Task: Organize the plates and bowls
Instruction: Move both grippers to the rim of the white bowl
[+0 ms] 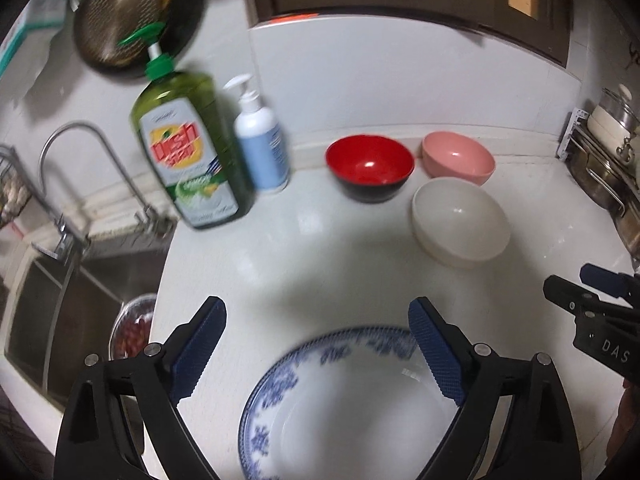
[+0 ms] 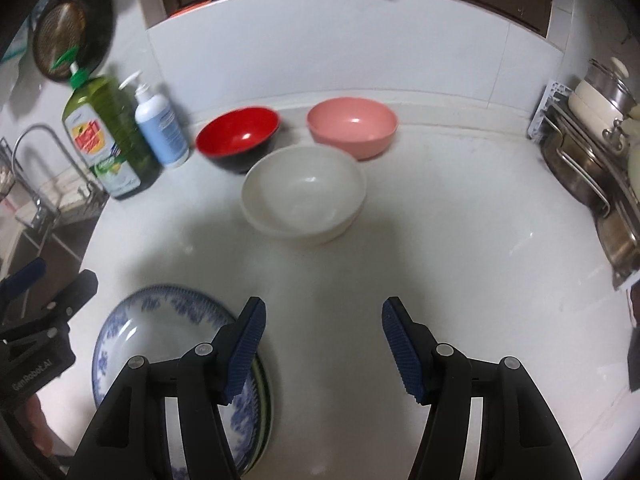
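Observation:
A blue-and-white patterned plate [image 1: 344, 400] lies on the white counter under my left gripper [image 1: 318, 322], whose jaws stand wide open above it with nothing between them. In the right wrist view the same plate [image 2: 160, 332] tops a small stack with a green-rimmed plate edge showing beneath. My right gripper [image 2: 324, 322] is open over bare counter, just right of that stack. Further back stand a white bowl [image 2: 304, 192], a red bowl with a black outside [image 2: 238, 136] and a pink bowl [image 2: 352, 124], all upright. The white bowl [image 1: 460, 220] is nearest.
A green dish-soap bottle [image 1: 188, 148] and a white pump bottle [image 1: 262, 140] stand by the wall at left. The sink [image 1: 72, 312] with its tap [image 1: 80, 160] lies left of the counter. Metal pots on a rack [image 2: 592, 152] crowd the right edge.

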Demonstrator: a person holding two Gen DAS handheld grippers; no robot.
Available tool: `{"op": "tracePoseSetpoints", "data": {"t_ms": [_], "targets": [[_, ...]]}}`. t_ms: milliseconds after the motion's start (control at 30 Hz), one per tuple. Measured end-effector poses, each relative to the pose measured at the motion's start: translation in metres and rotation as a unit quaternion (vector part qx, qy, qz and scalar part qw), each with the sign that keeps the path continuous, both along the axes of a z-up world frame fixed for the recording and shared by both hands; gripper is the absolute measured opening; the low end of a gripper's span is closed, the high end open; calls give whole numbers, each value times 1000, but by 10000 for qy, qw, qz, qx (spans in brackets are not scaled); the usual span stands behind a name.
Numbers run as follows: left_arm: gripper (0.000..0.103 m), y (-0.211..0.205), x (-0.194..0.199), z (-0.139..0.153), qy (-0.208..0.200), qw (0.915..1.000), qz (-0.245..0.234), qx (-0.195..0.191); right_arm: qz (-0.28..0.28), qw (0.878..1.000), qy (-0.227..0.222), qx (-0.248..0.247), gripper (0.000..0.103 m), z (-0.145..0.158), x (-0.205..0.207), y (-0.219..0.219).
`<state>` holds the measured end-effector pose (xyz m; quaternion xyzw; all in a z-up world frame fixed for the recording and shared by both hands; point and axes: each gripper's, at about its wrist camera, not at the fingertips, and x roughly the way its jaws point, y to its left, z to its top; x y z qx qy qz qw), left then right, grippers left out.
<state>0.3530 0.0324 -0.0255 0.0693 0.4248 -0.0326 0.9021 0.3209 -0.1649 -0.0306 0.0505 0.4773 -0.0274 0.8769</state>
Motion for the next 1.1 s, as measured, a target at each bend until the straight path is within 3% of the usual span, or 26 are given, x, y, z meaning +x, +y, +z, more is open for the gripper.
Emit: {"op": "tracePoseSetpoints", "data": {"t_ms": [267,633,1100], "targets": [[93,-25,36,13,-84,9998,-162,73,-48,9998,-68,178,62,7,39,-23],[89,-48,88,-3,347,9987,-371,-39,-134,9998,-79,112,62,5,85,-42],[71,-77,127,-45,844,9913,-997,-177,-207,9980,406,444,61,-45,126,-54]]}}
